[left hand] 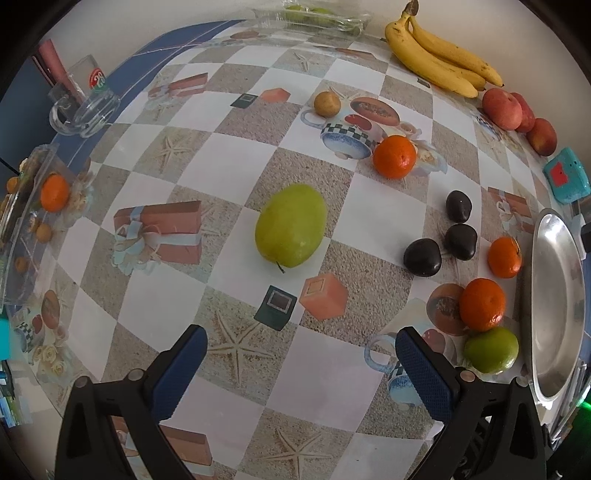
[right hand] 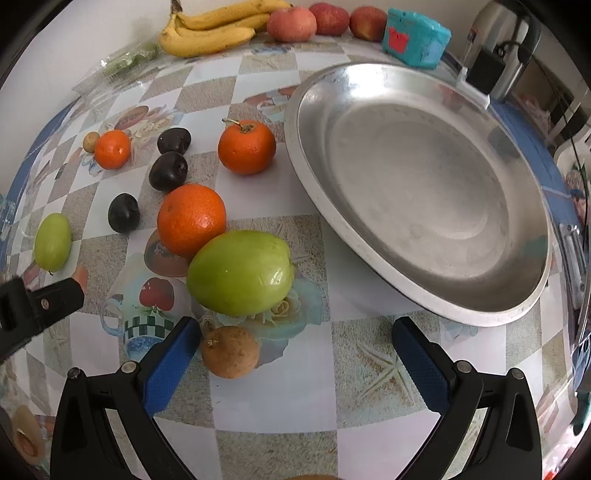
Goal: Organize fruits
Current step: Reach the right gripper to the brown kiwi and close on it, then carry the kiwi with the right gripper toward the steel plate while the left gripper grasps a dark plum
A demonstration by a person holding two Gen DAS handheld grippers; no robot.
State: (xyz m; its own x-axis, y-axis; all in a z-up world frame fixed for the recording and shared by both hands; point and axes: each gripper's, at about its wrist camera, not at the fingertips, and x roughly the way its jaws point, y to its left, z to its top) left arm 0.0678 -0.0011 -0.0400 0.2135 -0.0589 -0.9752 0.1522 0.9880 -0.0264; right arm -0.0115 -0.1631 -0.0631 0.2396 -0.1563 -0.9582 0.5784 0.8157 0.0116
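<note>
My left gripper [left hand: 301, 349] is open above the patterned tablecloth, with a green oval fruit [left hand: 291, 226] lying ahead of its blue pads. To its right lie three dark plums [left hand: 422, 257], several oranges [left hand: 482, 304] and a second green fruit [left hand: 491, 350] beside the metal plate [left hand: 554, 295]. My right gripper [right hand: 295, 339] is also open. A small brown fruit [right hand: 229, 352] sits just inside its left finger, and a big green fruit [right hand: 240, 272] lies right ahead, touching an orange [right hand: 191, 220]. The metal plate [right hand: 424, 192] is bare inside.
Bananas [right hand: 210, 29] and red apples [right hand: 291, 24] line the far wall, next to a teal box [right hand: 415, 37]. A glass mug [left hand: 86, 99] and a clear tray [left hand: 26, 218] holding an orange and small brown fruits stand at the left. The left gripper's finger [right hand: 37, 306] shows in the right wrist view.
</note>
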